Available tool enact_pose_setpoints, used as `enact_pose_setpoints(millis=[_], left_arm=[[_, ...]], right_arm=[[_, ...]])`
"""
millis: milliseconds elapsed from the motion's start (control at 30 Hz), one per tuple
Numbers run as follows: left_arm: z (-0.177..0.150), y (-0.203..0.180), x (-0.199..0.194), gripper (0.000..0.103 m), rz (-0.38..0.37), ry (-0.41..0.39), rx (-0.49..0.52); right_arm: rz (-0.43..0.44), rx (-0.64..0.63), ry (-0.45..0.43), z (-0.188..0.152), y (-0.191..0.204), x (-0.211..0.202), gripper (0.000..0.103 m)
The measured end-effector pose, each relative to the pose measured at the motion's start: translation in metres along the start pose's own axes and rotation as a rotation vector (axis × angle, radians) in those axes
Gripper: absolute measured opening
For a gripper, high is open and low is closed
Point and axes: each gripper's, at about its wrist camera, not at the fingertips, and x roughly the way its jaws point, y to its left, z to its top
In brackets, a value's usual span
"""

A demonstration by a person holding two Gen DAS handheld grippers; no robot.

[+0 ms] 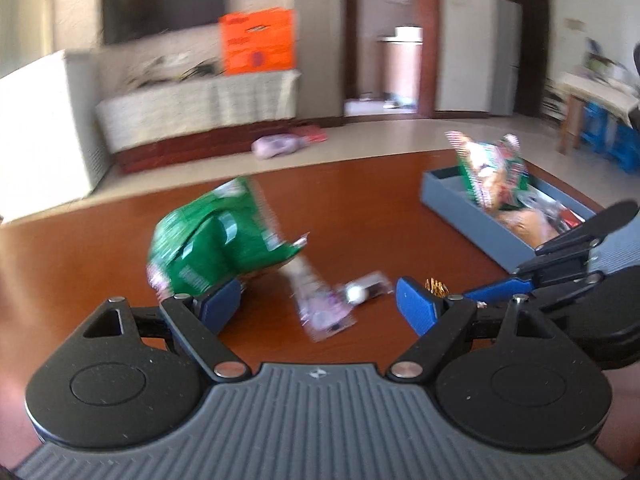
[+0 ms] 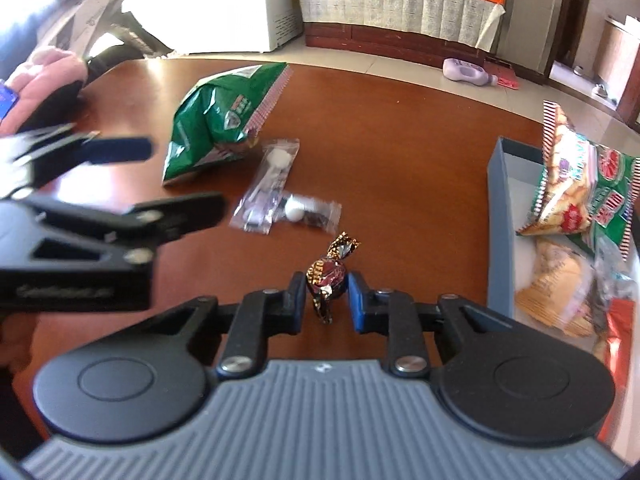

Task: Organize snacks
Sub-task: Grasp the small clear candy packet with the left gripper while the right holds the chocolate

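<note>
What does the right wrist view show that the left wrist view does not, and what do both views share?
Only the right wrist view shows the right gripper shut on a foil-wrapped candy, and a pink sleeve. Only the left wrist view shows the left gripper open and empty, a wall television and a doorway. Both show the green snack bag, the clear packets, the blue box and the brown table.

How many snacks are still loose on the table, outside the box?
4: a green bag far left, two clear packets mid-table, and a candy in the right gripper. None seem hidden.
</note>
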Motion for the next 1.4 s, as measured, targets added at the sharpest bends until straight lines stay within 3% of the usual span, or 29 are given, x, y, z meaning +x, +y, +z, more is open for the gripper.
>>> enact_pose_setpoints(millis=[300, 467, 567, 633, 733, 1067, 1400], left_arm=[[0.009, -0.018, 0.052, 0.082, -0.181, -0.01, 0.096], [0.007, -0.038, 0.082, 0.081, -0.182, 0.063, 0.183], [0.003, -0.035, 0.093, 0.063, -0.19, 0.105, 0.135], [0.003, -0.029, 0.094, 0.043, -0.212, 0.116, 0.083], [0.001, -0.028, 0.091, 0.027, -0.197, 0.113, 0.054], [-0.004, -0.056, 0.069, 0.025, -0.095, 0.139, 0.064], [0.026, -0.064, 0.019, 0.023, 0.02, 0.125, 0.075]], right_arm=[[0.012, -0.008, 0.012, -0.018, -0.024, -0.021, 0.026], [0.011, 0.0, 0.027, -0.026, -0.037, -0.025, 0.026], [0.013, 0.007, 0.029, -0.028, -0.043, -0.028, 0.026], [0.016, 0.009, 0.026, -0.028, -0.044, -0.03, 0.026], [0.022, 0.011, 0.019, -0.027, -0.043, -0.032, 0.026], [0.033, 0.017, -0.016, -0.027, -0.038, -0.042, 0.026], [0.045, 0.053, -0.113, -0.028, -0.045, -0.073, 0.026]])
